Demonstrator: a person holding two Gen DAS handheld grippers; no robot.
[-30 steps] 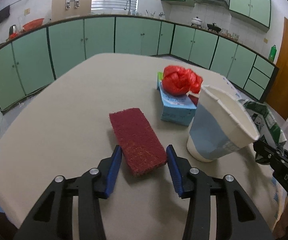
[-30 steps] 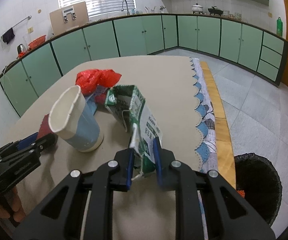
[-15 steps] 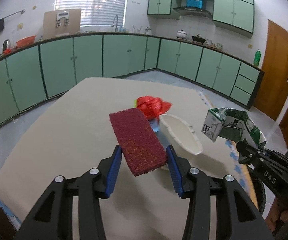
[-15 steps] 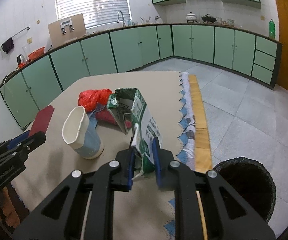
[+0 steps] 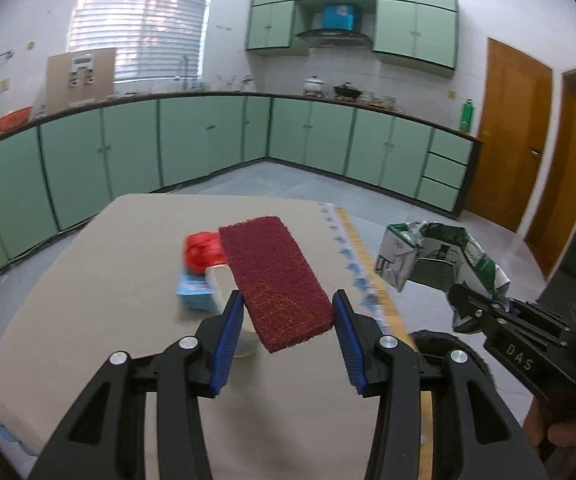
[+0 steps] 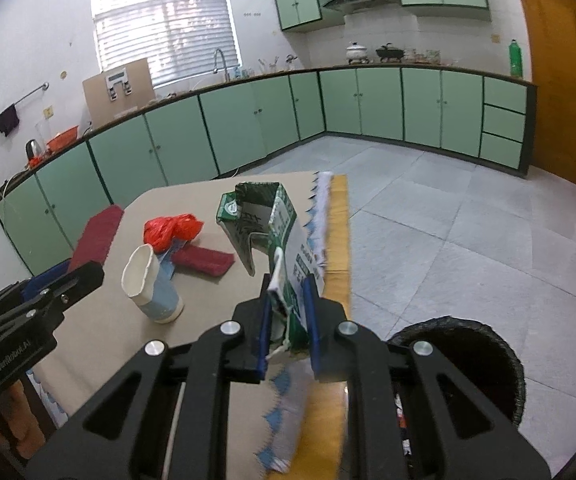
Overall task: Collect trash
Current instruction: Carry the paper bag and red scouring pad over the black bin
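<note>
Two grippers aloft, left gripper [image 5: 285, 314] clamping scouring pad [image 5: 273, 280], right gripper [image 6: 288, 316] pinching carton [image 6: 275, 232]

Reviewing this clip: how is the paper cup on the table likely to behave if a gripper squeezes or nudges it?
The paper cup probably crushes easily: its rim already looks bent out of round. It looks empty as far as its mouth shows, so likely light, and apt to slide or tip when nudged. It stands upright, taller than its narrow base, and would probably roll once on its side.
</note>
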